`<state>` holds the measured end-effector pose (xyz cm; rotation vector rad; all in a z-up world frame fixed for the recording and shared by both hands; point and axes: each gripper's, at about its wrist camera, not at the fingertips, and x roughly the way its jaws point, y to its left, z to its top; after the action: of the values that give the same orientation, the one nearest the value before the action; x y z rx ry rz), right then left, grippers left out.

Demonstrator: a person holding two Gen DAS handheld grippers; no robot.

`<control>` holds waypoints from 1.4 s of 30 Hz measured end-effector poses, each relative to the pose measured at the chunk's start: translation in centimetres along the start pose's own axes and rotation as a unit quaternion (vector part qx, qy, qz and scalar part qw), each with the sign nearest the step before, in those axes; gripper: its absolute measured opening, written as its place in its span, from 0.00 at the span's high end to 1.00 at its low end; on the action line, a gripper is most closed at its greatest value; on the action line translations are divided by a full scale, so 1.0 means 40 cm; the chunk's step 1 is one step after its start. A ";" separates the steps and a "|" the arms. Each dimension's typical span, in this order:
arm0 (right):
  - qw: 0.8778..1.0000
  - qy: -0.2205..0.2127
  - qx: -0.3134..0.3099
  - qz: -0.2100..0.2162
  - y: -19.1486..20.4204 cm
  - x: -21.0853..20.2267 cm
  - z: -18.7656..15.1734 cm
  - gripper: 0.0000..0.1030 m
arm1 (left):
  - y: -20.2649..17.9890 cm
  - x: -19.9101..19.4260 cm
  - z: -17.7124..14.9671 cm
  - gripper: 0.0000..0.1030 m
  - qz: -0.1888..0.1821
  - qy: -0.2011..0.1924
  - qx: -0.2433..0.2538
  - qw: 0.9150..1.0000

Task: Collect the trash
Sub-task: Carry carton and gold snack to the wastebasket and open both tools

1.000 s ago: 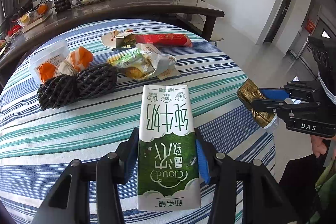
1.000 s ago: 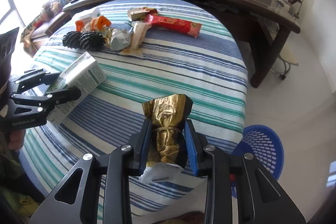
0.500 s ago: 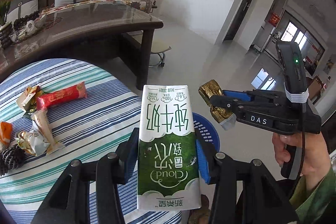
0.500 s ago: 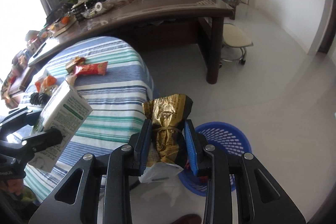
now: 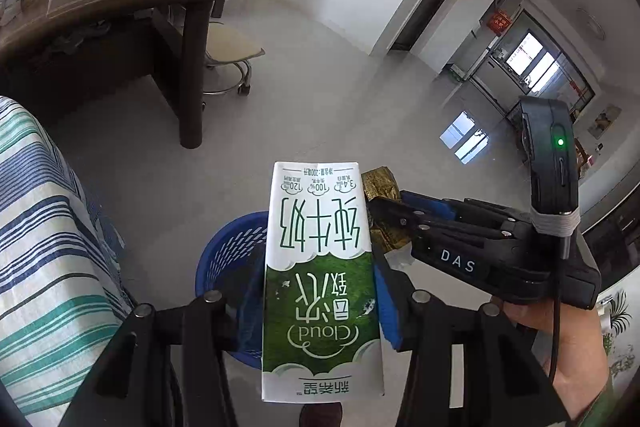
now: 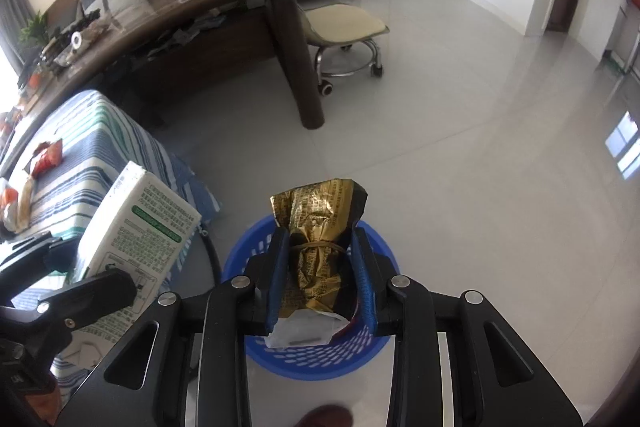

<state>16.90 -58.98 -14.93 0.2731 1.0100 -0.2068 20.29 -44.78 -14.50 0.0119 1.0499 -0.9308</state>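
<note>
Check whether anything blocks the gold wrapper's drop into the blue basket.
Nothing visible does. The right gripper holds the gold wrapper over the blue basket; the milk carton sits off to the left.

Beside the blue perforated basket: a white-and-green milk carton, a crinkled gold wrapper, a blue, teal and white striped tablecloth, and a pale grey floor.

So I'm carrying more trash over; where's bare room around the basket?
Bare tile lies beyond the blue basket toward the rolling stool and doorway. Crowded: striped table beside it, milk carton and gold wrapper held above.
</note>
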 end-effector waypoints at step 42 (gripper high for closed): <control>0.979 -0.191 -0.060 0.042 0.304 -0.260 -0.016 0.05 | 0.206 -0.494 -0.343 0.32 0.130 -0.065 -0.039 0.989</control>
<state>14.60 -46.78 -4.81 0.1569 0.6250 -0.1147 12.37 -20.96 -10.49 0.0229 0.9376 -0.6460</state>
